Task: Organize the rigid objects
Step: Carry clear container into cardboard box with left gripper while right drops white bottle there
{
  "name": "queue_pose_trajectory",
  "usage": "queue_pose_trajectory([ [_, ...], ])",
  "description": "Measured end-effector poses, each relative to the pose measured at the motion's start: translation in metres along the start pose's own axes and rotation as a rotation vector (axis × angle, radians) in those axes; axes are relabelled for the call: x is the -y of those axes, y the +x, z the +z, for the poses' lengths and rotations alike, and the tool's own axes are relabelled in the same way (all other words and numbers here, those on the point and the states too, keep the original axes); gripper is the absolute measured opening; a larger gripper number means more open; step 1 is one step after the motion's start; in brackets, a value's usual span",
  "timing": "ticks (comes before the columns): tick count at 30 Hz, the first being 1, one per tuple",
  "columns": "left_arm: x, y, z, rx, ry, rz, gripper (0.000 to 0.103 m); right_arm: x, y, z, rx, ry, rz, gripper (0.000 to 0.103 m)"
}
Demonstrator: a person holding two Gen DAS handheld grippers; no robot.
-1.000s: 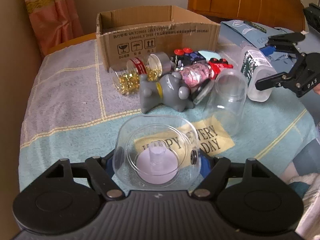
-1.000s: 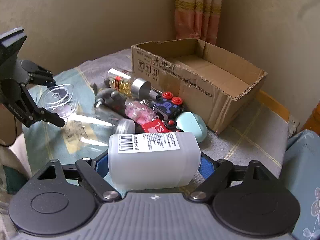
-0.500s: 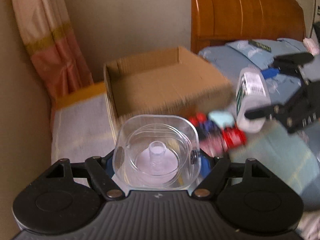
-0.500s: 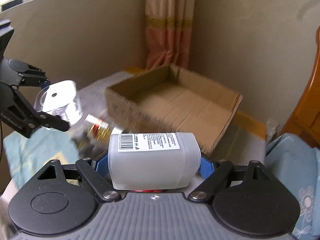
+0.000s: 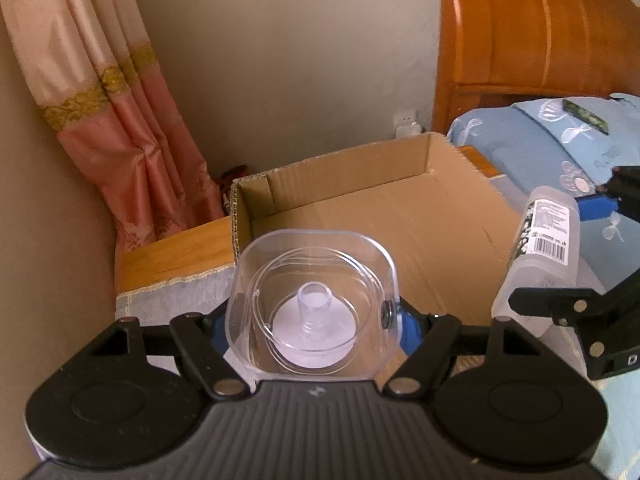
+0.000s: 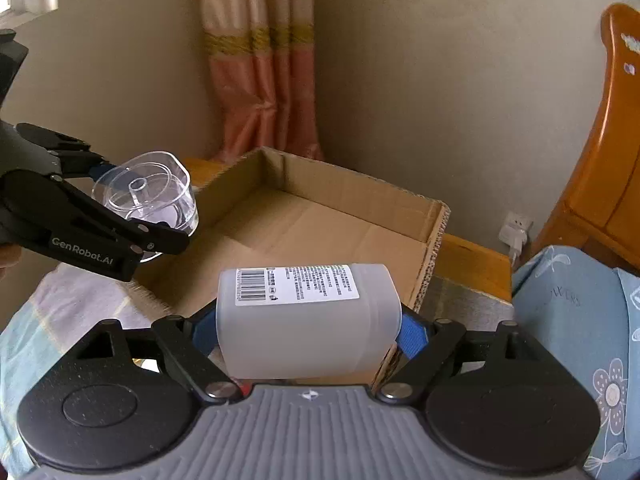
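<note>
My left gripper (image 5: 314, 316) is shut on a clear plastic container (image 5: 312, 308) with a small peg inside, held above the near edge of an open cardboard box (image 5: 400, 216). My right gripper (image 6: 306, 332) is shut on a white plastic bottle (image 6: 306, 320) with a barcode label, held sideways over the box's (image 6: 320, 220) near right side. The bottle also shows in the left wrist view (image 5: 540, 256), and the clear container in the right wrist view (image 6: 150, 196). The box looks empty inside.
The box stands on a cloth-covered table (image 6: 80, 308) against a beige wall, beside a pink curtain (image 5: 120, 140). A wooden headboard (image 5: 540, 32) and blue bedding (image 6: 580, 320) lie to the right. A wall socket with plug (image 6: 516, 230) is behind the box.
Both grippers have lifted and moved forward from the pile of toys and jars to above the box, each keeping its object. The pile has dropped out of view.
</note>
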State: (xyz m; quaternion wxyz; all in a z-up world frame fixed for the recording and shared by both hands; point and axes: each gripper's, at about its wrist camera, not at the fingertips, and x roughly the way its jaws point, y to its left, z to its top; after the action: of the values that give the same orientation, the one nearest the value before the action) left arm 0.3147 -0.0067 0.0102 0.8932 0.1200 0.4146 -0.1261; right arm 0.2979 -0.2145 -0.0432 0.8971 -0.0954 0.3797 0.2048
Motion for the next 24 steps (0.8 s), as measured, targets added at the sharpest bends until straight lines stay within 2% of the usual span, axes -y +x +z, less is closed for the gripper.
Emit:
queue_pose_trajectory([
  [8,0.004,0.039,0.032,-0.043,0.008,0.016,0.076,0.008,0.032,0.021,-0.045,0.033,-0.028,0.087],
  [9,0.005,0.043,0.034,-0.04,0.009,0.017,0.076,0.009,0.032,0.023,-0.036,0.037,-0.038,0.088],
  [11,0.008,0.051,0.04,-0.027,0.017,0.027,0.085,0.011,0.031,0.024,-0.022,0.057,-0.048,0.103],
  [12,0.009,0.052,0.042,-0.017,0.021,0.042,0.09,0.012,0.028,0.025,-0.007,0.067,-0.04,0.103],
  [14,0.011,0.051,0.044,0.007,0.026,0.061,0.091,0.013,0.025,0.023,-0.006,0.067,-0.016,0.103],
  [24,0.009,0.031,0.045,0.037,0.019,0.049,0.093,0.002,0.008,0.015,-0.009,0.015,-0.038,0.103],
])
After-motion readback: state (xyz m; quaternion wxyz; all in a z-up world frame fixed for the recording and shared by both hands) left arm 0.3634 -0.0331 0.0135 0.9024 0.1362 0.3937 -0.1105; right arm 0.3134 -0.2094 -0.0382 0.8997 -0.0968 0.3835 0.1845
